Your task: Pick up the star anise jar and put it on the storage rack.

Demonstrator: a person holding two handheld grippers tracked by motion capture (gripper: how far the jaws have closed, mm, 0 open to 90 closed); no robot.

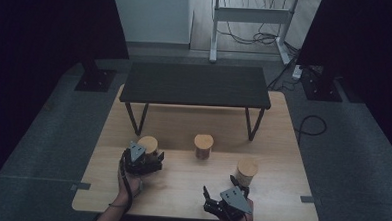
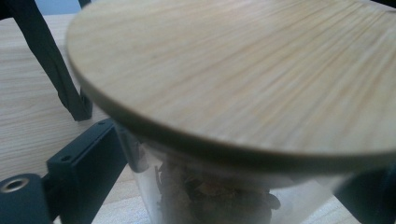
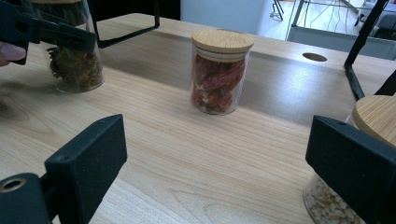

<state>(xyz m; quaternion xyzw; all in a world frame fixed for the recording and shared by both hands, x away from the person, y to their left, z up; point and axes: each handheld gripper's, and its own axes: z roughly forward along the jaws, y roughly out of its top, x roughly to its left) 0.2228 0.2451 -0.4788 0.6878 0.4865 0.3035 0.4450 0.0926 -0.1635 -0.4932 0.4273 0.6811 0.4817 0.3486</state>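
No label or writing can be read on any jar. The left jar (image 1: 148,144) is clear glass with a round bamboo lid and dark dried leaves inside; it stands upright on the wooden counter (image 1: 180,185) near its left side, in front of the small black table (image 1: 195,84). The left claw (image 1: 151,159) reaches in from the near side, its jaws pinching the glass just under the lid. The right claw (image 1: 224,188) hovers spread apart, low over the counter's near edge, just beside the right jar (image 3: 373,140) of pale bits. The middle jar (image 3: 219,70) holds red chillies.
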